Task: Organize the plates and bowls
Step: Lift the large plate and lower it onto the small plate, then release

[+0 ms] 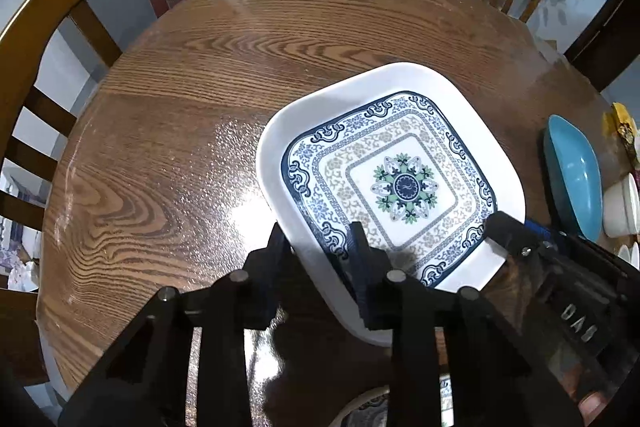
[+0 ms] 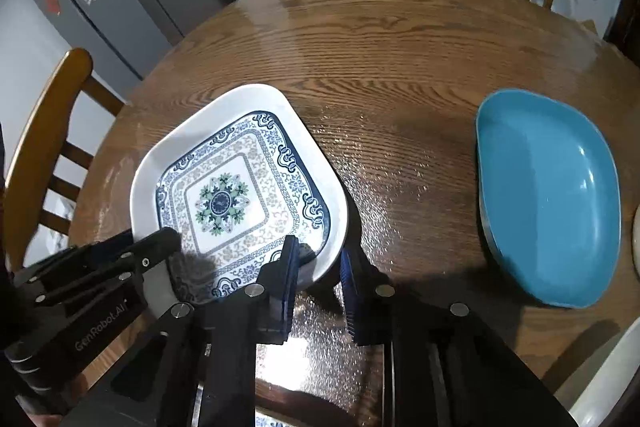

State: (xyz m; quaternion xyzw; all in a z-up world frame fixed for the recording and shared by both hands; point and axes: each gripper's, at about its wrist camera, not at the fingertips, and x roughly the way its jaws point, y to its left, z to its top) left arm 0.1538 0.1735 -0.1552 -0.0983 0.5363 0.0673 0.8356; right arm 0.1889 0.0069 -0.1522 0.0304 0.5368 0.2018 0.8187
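Both grippers are on the patterned square plate (image 1: 394,179), which sits on the round wooden table (image 1: 180,115), near-centre, slightly left of the middle.

The left gripper (image 1: 316,247) straddles the plate's near-left rim, one finger outside and one over the inside. It looks pinched on the rim, though actual contact is hard to confirm.

The right gripper (image 2: 316,263) straddles the near-right corner of the plate the same way, inner finger over the patterned face and outer finger outside the rim. The gap is narrow, so it looks like a pinch here too.

Whether the plate is lifted or flat on the table I cannot tell; a dark shadow shows under its right edge.

The blue oval dish (image 2: 548,199) lies alone at the right, well apart from the plate and untouched. White bowls (image 1: 622,205) sit at the far right edge in the left wrist view, just beside the blue dish, partly cut off.

Progress, as a judgement: early. Nothing visible is stacked on the plate or the dish, and the pieces are spread out. Left to do: place this plate, then group the blue dish and the bowls.
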